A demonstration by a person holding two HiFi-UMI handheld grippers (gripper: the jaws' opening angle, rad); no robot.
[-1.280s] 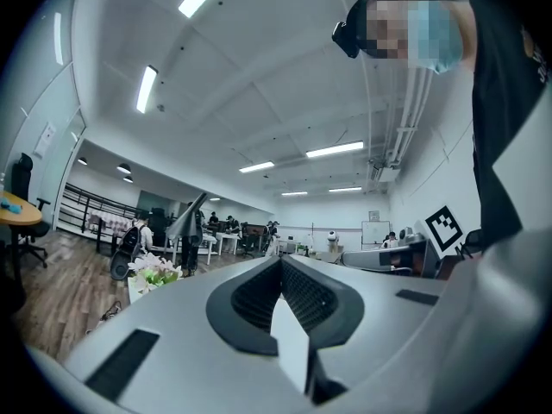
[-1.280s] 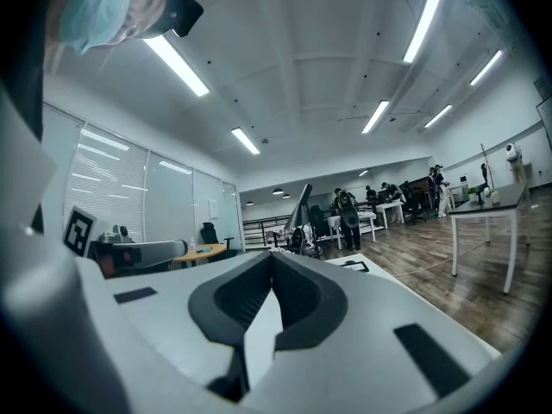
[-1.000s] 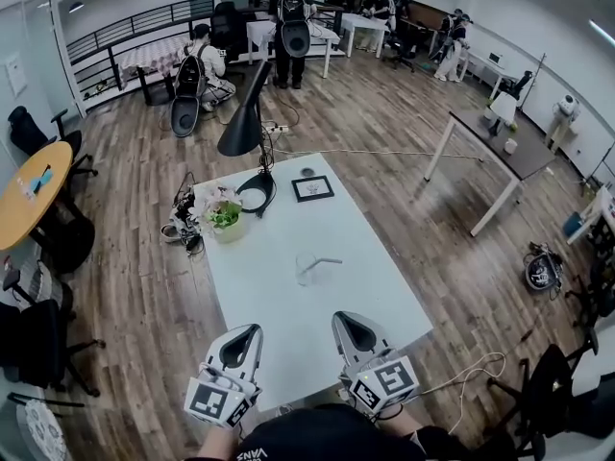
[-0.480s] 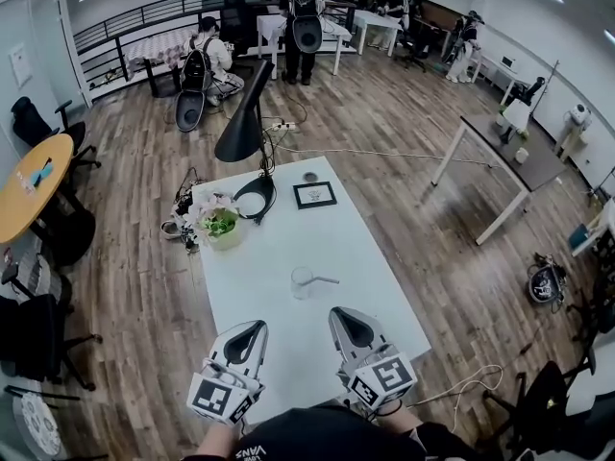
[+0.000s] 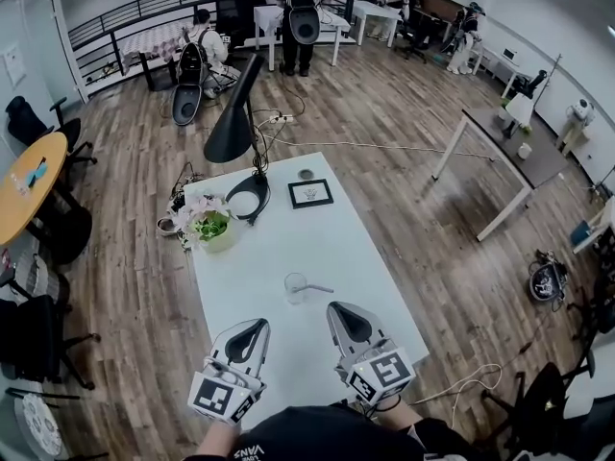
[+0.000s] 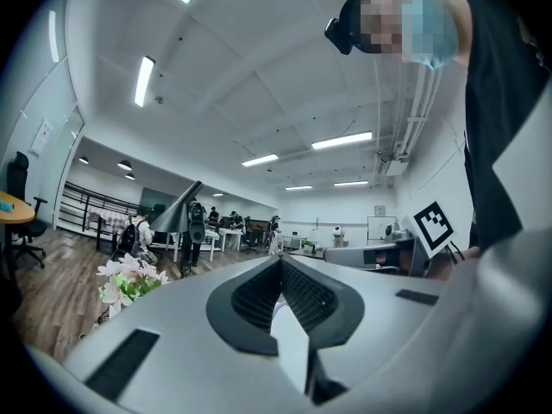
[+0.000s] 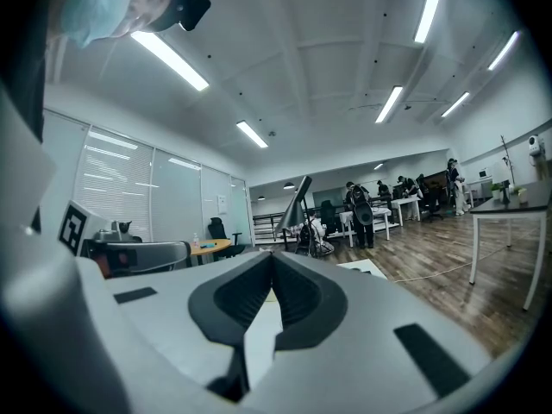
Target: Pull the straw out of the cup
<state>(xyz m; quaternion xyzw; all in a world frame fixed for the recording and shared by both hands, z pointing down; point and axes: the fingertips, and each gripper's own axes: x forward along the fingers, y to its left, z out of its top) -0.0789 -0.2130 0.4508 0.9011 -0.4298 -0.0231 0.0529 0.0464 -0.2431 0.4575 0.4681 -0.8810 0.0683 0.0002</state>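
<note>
Cup (image 5: pixel 295 287), seemingly clear, thin straw (image 5: pixel 318 288)

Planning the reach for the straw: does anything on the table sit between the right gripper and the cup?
Nothing visible does. Only bare table lies between the right gripper and the cup holding the straw; the flowers, lamp and picture frame stand beyond the cup.

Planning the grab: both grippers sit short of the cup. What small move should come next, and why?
Probably open the right gripper and ease it toward the straw. Its fingers are shut on nothing, short of the clear cup, and the straw leans out on that gripper's side. The left gripper is shut too.
</note>
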